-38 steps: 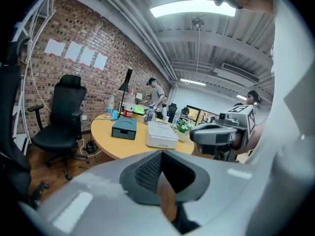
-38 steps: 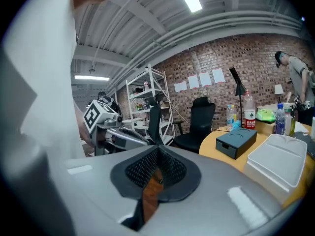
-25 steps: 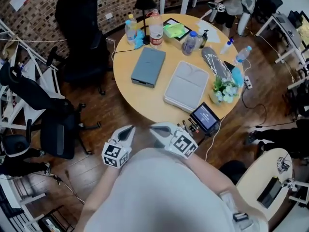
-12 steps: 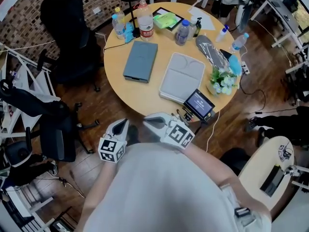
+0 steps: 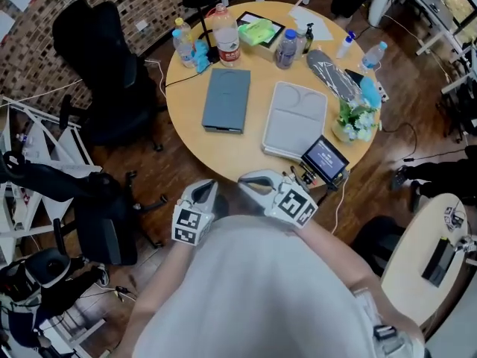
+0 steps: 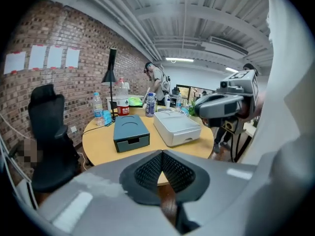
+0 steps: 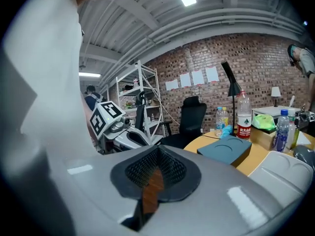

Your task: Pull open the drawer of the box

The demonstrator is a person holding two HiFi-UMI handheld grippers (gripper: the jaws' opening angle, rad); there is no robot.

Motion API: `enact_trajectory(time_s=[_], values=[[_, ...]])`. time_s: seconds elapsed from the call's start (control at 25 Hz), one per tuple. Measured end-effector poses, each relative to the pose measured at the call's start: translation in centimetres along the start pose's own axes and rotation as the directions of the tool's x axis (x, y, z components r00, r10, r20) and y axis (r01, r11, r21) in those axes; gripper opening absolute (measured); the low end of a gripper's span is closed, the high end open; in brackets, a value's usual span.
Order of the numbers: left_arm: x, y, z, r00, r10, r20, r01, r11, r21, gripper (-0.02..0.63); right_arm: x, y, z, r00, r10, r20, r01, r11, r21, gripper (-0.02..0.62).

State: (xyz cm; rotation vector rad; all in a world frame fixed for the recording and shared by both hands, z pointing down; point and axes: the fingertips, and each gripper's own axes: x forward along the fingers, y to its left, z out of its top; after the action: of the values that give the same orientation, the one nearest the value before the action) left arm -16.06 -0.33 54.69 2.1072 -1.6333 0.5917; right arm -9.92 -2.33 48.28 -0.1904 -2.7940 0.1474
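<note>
Box [image 5: 227, 99]: blue-grey and flat, laid on the left half of the table, well apart from both grippers.
Drawer [image 6: 132, 142]: set in the box's near face; seen shut, flush with the front.
Table [image 5: 223, 151]: round, pale wood.
Grey case [image 5: 296, 118]: laid just right of the box, a strip of bare table between them.
Left gripper [image 5: 209, 186]: held off the table's near edge, over the floor; jaws clenched tip to tip, nothing gripped.
Right gripper [image 5: 246, 180]: held just right of the left gripper, at the table's near rim; jaws likewise pressed together at the tips, nothing between them.
Screen [image 5: 324, 157]: small, lit, perched at the near right rim, beside the grey case.
Large bottle [image 5: 226, 36]: stood upright at the far edge, beyond the box.
Chair [image 5: 97, 66]: black, parked left of the table.
</note>
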Motion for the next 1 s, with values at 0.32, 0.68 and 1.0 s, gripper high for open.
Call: enact_trajectory(time_s=[0.32, 0.68, 1.0], values=[[4.1, 3.0, -2.6, 0.993, 0.033, -0.117, 0.000, 0.963, 0.269, 0.005, 0.7, -2.2, -1.0, 0.993, -0.113, -0.031, 0.116, 0.990, 0.080, 0.006], [9.3, 5.4, -4.5, 0.975, 0.062, -0.212, 0.052, 0.868, 0.494, 0.005, 0.8, -3.9, -2.2, 0.971, -0.218, -0.098, 0.229, 0.966, 0.123, 0.006], [11.5, 6.5, -3.9, 0.971, 0.035, -0.237, 0.100, 0.840, 0.533, 0.006, 1.3, -5.4, -2.4, 0.960, -0.267, -0.089, 0.277, 0.949, 0.147, 0.006]])
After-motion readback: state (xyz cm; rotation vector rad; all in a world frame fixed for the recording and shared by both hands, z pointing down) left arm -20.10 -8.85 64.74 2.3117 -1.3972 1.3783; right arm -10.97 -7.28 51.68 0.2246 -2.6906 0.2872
